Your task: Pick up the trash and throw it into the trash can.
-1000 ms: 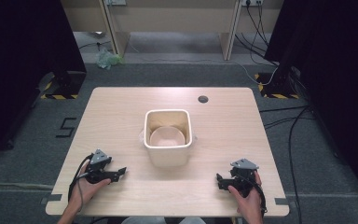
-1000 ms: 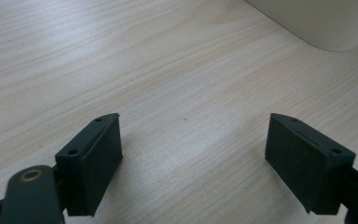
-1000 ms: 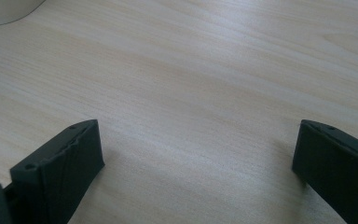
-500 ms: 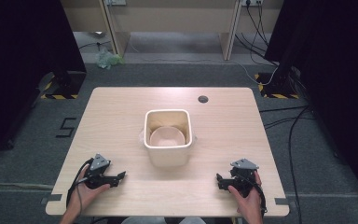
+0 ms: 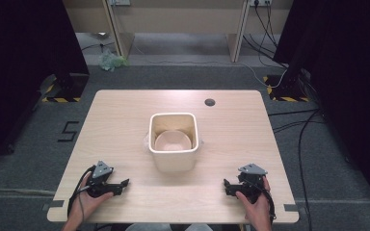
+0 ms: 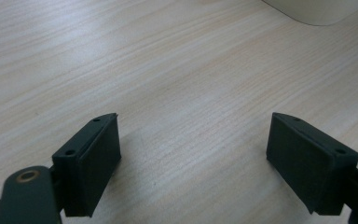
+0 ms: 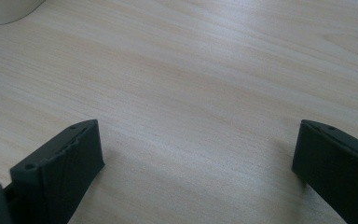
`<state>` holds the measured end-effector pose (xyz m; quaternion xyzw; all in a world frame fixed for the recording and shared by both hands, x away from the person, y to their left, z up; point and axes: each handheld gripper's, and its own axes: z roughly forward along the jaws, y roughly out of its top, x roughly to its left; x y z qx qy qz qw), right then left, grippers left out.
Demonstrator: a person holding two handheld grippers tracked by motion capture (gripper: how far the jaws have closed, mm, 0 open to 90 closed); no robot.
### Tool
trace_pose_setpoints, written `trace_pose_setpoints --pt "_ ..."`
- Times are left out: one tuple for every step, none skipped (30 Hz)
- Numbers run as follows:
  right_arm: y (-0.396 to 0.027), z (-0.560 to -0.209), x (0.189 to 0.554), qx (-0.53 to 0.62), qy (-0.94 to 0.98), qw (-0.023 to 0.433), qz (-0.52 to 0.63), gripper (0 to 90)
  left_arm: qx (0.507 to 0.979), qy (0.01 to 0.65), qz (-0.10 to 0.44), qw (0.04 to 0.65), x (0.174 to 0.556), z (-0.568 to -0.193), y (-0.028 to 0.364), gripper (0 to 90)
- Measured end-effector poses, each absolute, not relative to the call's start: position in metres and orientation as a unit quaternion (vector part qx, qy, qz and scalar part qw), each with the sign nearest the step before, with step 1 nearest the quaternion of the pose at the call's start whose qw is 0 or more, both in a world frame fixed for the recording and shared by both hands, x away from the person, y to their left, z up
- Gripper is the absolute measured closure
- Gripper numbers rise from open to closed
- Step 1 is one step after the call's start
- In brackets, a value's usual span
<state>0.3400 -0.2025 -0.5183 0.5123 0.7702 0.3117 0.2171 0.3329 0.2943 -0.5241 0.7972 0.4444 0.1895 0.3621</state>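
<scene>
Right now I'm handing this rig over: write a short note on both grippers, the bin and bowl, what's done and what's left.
Left gripper: open, holding nothing, low at the table's near left edge.
Right gripper: open, holding nothing, near right edge.
Cream bin stands mid-table, upright, with a beige bowl inside it.
Done: nothing gripped so far.
Left: probably reach in for the bowl or take the bin; both are apart from the grippers.
</scene>
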Motion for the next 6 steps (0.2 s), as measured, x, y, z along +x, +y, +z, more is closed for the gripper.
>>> trace_pose_setpoints --pt "-0.2025 -0.5183 0.34 0.512 0.77 0.217 0.312 1.9 0.796 0.445 0.19 0.363 0.3321 -0.5243 0.2943 16.4" --pt "-0.2026 -0.5184 0.3401 0.511 0.771 0.218 0.312 1.9 0.796 0.446 0.19 0.363 0.3312 -0.5242 0.2943 16.4" --pt "-0.2025 -0.5183 0.34 0.512 0.77 0.217 0.312 1.9 0.794 0.448 0.191 0.363 0.3305 -0.5243 0.2942 16.4" --pt "-0.2025 -0.5183 0.34 0.512 0.77 0.217 0.312 1.9 0.796 0.447 0.19 0.361 0.3301 -0.5241 0.2945 16.4" --pt "-0.2026 -0.5184 0.34 0.511 0.771 0.218 0.312 1.9 0.795 0.448 0.191 0.362 0.3302 -0.5242 0.2944 16.4" --pt "-0.2026 -0.5184 0.34 0.512 0.771 0.218 0.312 1.9 0.795 0.448 0.19 0.362 0.3302 -0.5242 0.2943 16.3"
